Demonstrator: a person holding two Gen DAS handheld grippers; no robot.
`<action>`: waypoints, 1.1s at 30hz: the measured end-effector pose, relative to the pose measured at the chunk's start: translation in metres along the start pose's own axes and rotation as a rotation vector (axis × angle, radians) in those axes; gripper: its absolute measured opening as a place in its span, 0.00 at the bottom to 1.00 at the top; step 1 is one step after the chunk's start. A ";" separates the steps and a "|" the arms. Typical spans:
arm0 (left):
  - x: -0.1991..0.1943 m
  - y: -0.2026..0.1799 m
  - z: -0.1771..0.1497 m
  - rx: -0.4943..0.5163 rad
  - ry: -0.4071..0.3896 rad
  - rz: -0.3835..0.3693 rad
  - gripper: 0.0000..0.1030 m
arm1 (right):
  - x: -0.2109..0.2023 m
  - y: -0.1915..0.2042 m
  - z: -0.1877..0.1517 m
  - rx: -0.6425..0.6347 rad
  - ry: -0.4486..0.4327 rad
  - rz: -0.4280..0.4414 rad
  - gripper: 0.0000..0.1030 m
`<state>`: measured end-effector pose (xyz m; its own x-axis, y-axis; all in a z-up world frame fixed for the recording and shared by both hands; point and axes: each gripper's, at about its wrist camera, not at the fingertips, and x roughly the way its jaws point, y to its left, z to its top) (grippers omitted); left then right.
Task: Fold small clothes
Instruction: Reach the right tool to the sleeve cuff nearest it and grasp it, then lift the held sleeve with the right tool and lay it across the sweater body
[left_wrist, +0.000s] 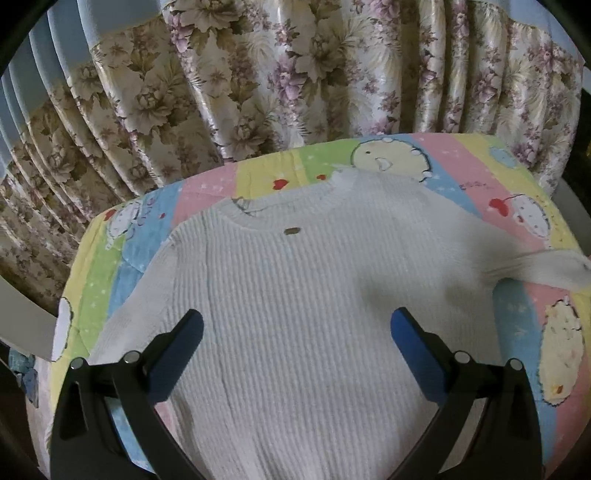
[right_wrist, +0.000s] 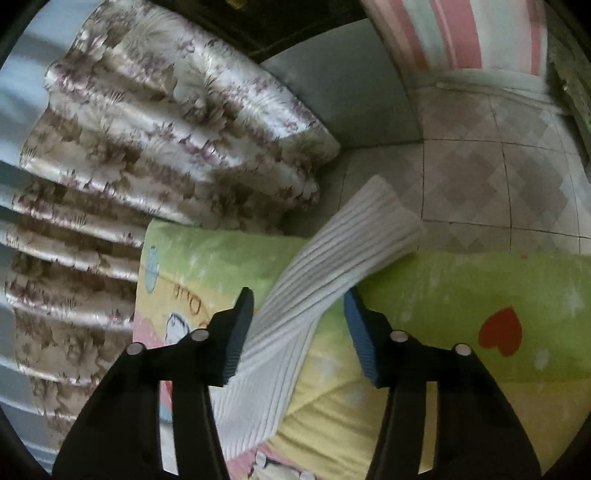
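Note:
A small white ribbed knit sweater (left_wrist: 295, 295) lies flat, front up, on a pastel cartoon-print quilt (left_wrist: 207, 184), neckline at the far side with a small brown tag. My left gripper (left_wrist: 295, 325) is open and empty, hovering over the sweater's body. In the right wrist view, the sweater's sleeve (right_wrist: 332, 258) runs between the fingers and its cuff hangs past the quilt's edge. My right gripper (right_wrist: 299, 306) is open around the sleeve, its pads (right_wrist: 240, 325) close beside the sleeve, not clamped. The other sleeve (left_wrist: 543, 269) stretches to the right in the left wrist view.
Floral curtains (left_wrist: 258, 92) hang right behind the quilt's far edge. In the right wrist view the curtain (right_wrist: 166, 147) drapes at the left, and tiled floor (right_wrist: 498, 177) lies below the quilt's edge (right_wrist: 480, 280).

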<state>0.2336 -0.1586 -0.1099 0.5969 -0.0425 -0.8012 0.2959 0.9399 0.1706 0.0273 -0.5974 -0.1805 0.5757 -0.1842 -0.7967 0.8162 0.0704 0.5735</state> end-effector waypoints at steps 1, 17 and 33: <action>0.001 0.003 0.000 -0.002 -0.002 0.007 0.99 | 0.002 0.001 0.002 -0.007 -0.011 -0.008 0.43; 0.065 0.036 0.008 -0.022 0.042 -0.003 0.99 | -0.038 0.075 -0.058 -0.477 -0.141 0.046 0.11; 0.091 0.076 -0.007 -0.081 0.120 -0.013 0.99 | -0.005 0.177 -0.199 -0.868 0.109 0.263 0.11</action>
<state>0.3053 -0.0887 -0.1742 0.4984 -0.0185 -0.8667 0.2385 0.9641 0.1166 0.1784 -0.3890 -0.1132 0.7138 0.0331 -0.6995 0.3829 0.8179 0.4294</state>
